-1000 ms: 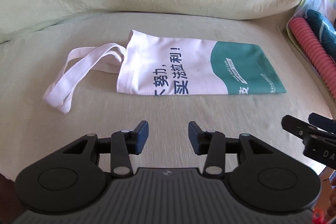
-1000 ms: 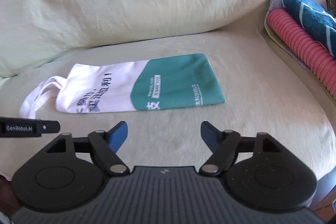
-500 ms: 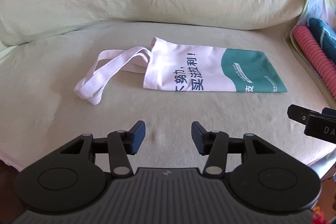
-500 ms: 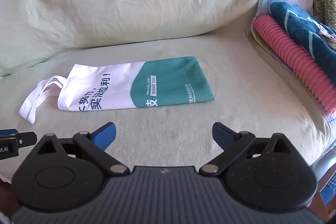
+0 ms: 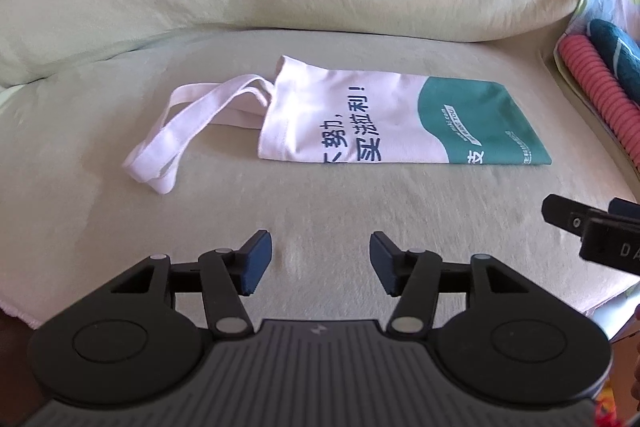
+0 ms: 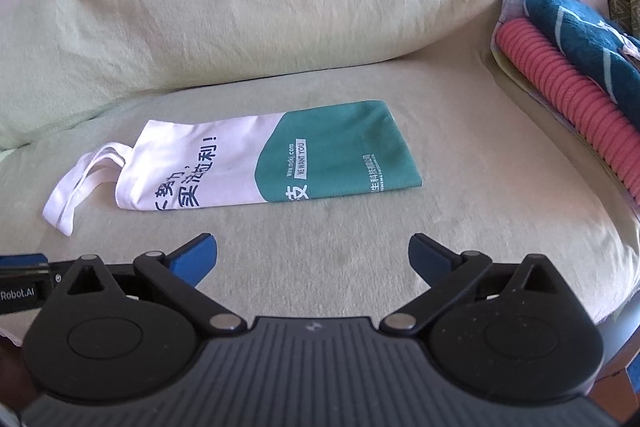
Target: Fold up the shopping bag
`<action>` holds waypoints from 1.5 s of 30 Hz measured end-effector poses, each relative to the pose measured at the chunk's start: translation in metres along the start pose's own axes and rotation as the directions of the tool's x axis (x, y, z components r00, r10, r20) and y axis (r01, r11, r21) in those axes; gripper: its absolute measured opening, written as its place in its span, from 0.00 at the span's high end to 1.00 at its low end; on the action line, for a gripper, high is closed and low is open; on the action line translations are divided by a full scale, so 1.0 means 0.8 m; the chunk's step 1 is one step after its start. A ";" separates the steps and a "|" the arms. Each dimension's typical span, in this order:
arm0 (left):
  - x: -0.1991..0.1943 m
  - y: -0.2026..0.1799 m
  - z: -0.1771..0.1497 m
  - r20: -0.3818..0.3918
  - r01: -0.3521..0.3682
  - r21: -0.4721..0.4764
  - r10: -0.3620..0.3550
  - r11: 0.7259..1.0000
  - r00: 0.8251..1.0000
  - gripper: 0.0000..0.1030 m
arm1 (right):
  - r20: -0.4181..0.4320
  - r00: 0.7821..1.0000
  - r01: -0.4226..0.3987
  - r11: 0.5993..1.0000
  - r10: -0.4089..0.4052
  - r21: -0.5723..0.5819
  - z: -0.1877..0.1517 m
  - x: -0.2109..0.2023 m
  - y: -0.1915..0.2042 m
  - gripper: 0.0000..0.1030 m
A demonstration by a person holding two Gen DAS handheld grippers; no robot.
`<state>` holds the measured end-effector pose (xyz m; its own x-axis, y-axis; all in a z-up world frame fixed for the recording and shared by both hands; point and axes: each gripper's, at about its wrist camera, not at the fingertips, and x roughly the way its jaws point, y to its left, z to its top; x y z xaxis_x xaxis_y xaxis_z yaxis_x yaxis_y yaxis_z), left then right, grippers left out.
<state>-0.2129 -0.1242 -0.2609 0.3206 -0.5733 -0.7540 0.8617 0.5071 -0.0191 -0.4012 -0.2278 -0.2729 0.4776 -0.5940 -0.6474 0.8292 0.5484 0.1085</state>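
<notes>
Left wrist view: white handle straps [image 5: 188, 131] trail leftward from a white-and-green tote bag [image 5: 400, 123] lying flat on a pale green sofa seat [image 5: 100, 211], well ahead of the left gripper [image 5: 320, 263], its jaws spread and empty. Right wrist view: the right gripper [image 6: 312, 255] hovers near the bag's front edge, jaws spread wide, with a pink ribbed roll [image 6: 568, 107] at far right.

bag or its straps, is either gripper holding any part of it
Nothing is held. The left gripper and right gripper are open, apart from the bag.
</notes>
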 end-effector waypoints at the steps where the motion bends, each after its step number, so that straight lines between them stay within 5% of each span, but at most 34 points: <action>1: 0.006 -0.001 0.000 0.008 0.007 0.010 -0.007 1.000 1.000 0.43 | 0.002 1.000 -0.001 1.000 0.001 -0.006 -0.003 0.005 -0.002 0.02; 3: 0.016 -0.004 0.002 0.024 0.018 0.029 -0.019 0.999 1.000 0.43 | 0.004 1.000 -0.005 1.000 0.005 0.002 -0.008 0.014 -0.007 0.04; 6: 0.033 -0.003 0.010 0.042 0.013 0.038 -0.015 0.999 0.999 0.43 | 0.030 0.998 -0.051 0.999 0.051 0.008 -0.008 0.030 -0.012 0.21; 8: 0.046 0.002 0.016 0.038 0.011 0.034 -0.013 0.999 0.999 0.43 | 0.041 0.995 -0.092 0.996 0.092 -0.005 -0.004 0.044 -0.011 0.65; 10: 0.061 0.015 0.021 0.034 0.018 0.005 -0.018 1.000 0.999 0.43 | 0.043 0.994 -0.099 0.995 0.100 -0.034 0.003 0.062 -0.006 0.74; 14: 0.082 0.049 0.028 0.019 0.074 -0.123 -0.073 0.990 0.997 0.34 | 0.033 0.995 -0.088 0.994 0.090 -0.068 0.014 0.097 0.006 0.74; 18: 0.100 0.096 0.034 0.042 0.183 -0.359 -0.180 0.915 0.983 0.29 | 0.043 0.995 -0.086 0.991 0.090 -0.099 0.019 0.130 0.022 0.66; 21: 0.112 0.112 0.039 0.050 0.204 -0.434 -0.203 0.878 0.978 0.29 | 0.096 0.992 -0.069 0.987 0.084 -0.147 0.019 0.138 0.037 0.65; 30: 0.149 0.110 0.061 0.062 0.182 -0.388 -0.171 0.904 0.983 0.29 | 0.073 0.996 -0.036 0.982 0.050 -0.183 0.021 0.174 0.044 0.63; 36: 0.169 0.114 0.076 0.072 0.174 -0.370 -0.159 0.913 0.985 0.29 | 0.129 0.991 0.058 0.968 -0.027 -0.245 0.036 0.166 0.033 0.35; 39: 0.174 0.109 0.082 0.077 0.160 -0.332 -0.142 0.929 0.987 0.29 | 0.154 0.984 0.113 0.979 -0.087 -0.171 0.061 0.175 -0.014 0.35; 42: 0.178 0.100 0.087 0.078 0.137 -0.290 -0.119 0.947 0.990 0.29 | 0.073 0.991 0.119 0.992 -0.116 -0.045 0.090 0.206 -0.074 0.35; 43: 0.180 0.098 0.089 0.075 0.131 -0.282 -0.115 0.950 0.991 0.29 | 0.051 0.993 0.109 0.994 -0.108 -0.007 0.094 0.213 -0.086 0.42; 45: 0.183 0.093 0.090 0.068 0.113 -0.257 -0.099 0.960 0.993 0.29 | 0.013 0.999 0.035 0.997 -0.036 0.071 0.094 0.225 -0.106 0.80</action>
<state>-0.0730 -0.2169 -0.3254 0.2599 -0.6633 -0.7017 0.7622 0.5871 -0.2727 -0.3635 -0.4257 -0.3421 0.4515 -0.6209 -0.6408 0.8637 0.4845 0.1391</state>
